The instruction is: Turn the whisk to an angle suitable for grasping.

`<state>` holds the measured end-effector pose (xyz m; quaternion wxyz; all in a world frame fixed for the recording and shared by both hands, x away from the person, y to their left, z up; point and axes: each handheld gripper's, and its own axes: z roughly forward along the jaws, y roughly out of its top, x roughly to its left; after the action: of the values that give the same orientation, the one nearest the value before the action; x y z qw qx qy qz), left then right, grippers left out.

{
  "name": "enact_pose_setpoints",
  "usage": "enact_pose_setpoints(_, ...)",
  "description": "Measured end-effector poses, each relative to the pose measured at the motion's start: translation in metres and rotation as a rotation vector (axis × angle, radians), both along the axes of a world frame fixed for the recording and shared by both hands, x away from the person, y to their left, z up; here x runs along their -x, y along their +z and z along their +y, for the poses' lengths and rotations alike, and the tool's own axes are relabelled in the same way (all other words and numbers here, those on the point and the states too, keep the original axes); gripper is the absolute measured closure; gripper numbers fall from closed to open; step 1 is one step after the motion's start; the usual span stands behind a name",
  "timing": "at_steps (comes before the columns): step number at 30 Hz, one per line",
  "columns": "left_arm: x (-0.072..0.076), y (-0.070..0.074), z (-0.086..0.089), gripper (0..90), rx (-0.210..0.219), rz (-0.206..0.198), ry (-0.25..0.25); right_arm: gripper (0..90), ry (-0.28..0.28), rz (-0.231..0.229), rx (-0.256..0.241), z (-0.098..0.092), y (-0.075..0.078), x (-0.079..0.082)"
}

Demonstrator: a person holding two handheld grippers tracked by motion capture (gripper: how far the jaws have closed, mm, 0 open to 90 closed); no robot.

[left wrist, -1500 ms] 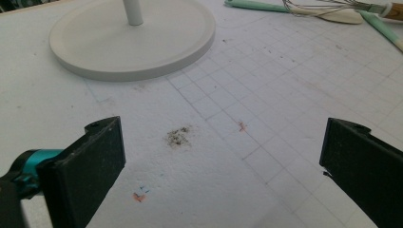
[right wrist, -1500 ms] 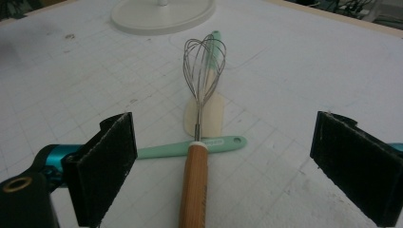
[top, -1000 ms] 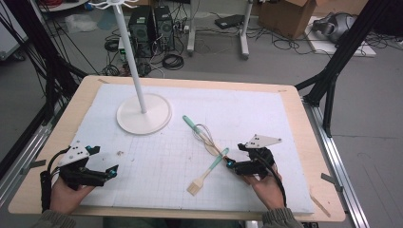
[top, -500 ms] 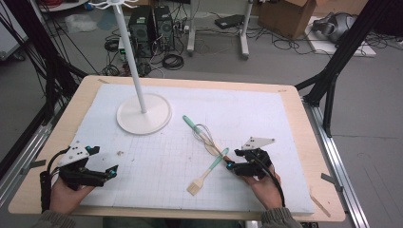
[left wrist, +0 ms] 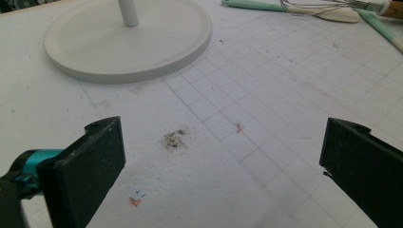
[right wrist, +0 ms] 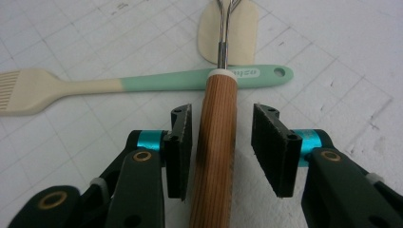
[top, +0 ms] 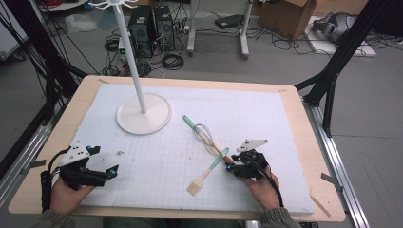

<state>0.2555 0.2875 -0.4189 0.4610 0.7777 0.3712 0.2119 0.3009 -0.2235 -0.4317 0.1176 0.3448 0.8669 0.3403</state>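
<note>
A whisk (top: 209,141) with a wooden handle (right wrist: 218,142) lies right of the mat's middle. It crosses a cream spatula with a mint handle (top: 191,123) and a mint-and-cream pastry brush (top: 207,172). My right gripper (right wrist: 222,118) is open and low on the mat, its jaws either side of the wooden handle. The left jaw is nearly against the handle and a gap shows at the right jaw. In the high view that right gripper (top: 230,167) sits at the handle's near end. My left gripper (top: 112,171) rests wide open near the mat's front left, with bare mat between its jaws (left wrist: 223,137).
A white stand with a round base (top: 143,115) and a thin pole (top: 129,52) rises at the back left of the white gridded mat (top: 266,123). The mat lies on a wooden table (top: 311,142). A dirt smudge (left wrist: 175,139) marks the mat ahead of the left gripper.
My right gripper has crept a little left and nearer along the whisk's wooden handle. The left gripper and the utensils have stayed put.
</note>
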Motion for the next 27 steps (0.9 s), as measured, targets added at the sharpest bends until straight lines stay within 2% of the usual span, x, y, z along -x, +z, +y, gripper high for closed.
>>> enact_pose_setpoints(8, -0.0003, -0.0002, -0.0001, 1.7, -0.002, -0.001, -0.002, 62.7, -0.003, 0.01, 0.017, 0.0029, -0.0021, 0.0008)
enact_pose_setpoints(27, -0.0003, -0.0002, -0.0007, 1.7, -0.005, 0.001, -0.006, 67.9, -0.015, -0.014, 0.059, 0.0093, -0.0037, 0.004)
